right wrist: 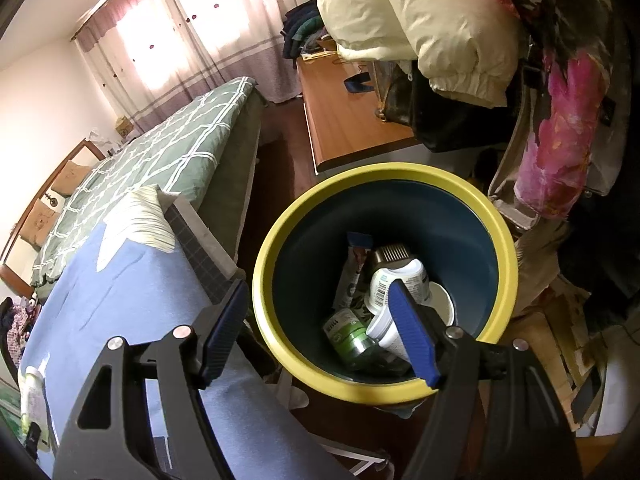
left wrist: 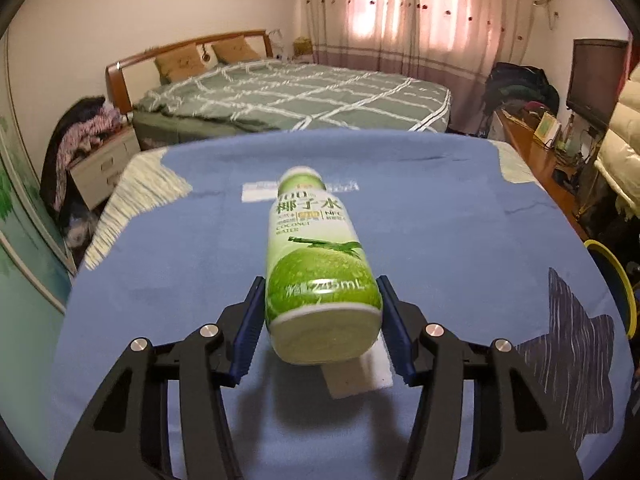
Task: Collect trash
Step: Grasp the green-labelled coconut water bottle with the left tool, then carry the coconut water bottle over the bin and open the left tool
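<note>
**Coconut water bottle between the left jaws, bin under the right**

On the left, the left gripper (left wrist: 322, 322) has its jaws around the base of a coconut water bottle (left wrist: 316, 256). The blue pads stand at either side of the green base; whether they press it or only bracket it cannot be told for certain, but the bottle looks lifted, its shadow falling on the blue cloth of the bench (left wrist: 160, 280) below. The bottle's long axis runs straight away from the jaws, cap at the far end, base nearest the camera. A white flat piece (left wrist: 360, 376) lies on the cloth just beneath the base, and another white slip (left wrist: 256, 192) lies farther off, near the cap.

To the right, past the bench edge, stands the yellow-rimmed trash bin (right wrist: 384, 176). The right gripper (right wrist: 316, 332) hangs over its near rim with jaws wide apart and nothing between them. Inside the bin lie tubes, a small green bottle and wrappers.

The coming move likely turns on this: the bin lies to the right of the bottle, so the left gripper must carry it rightward across the bench.
</note>
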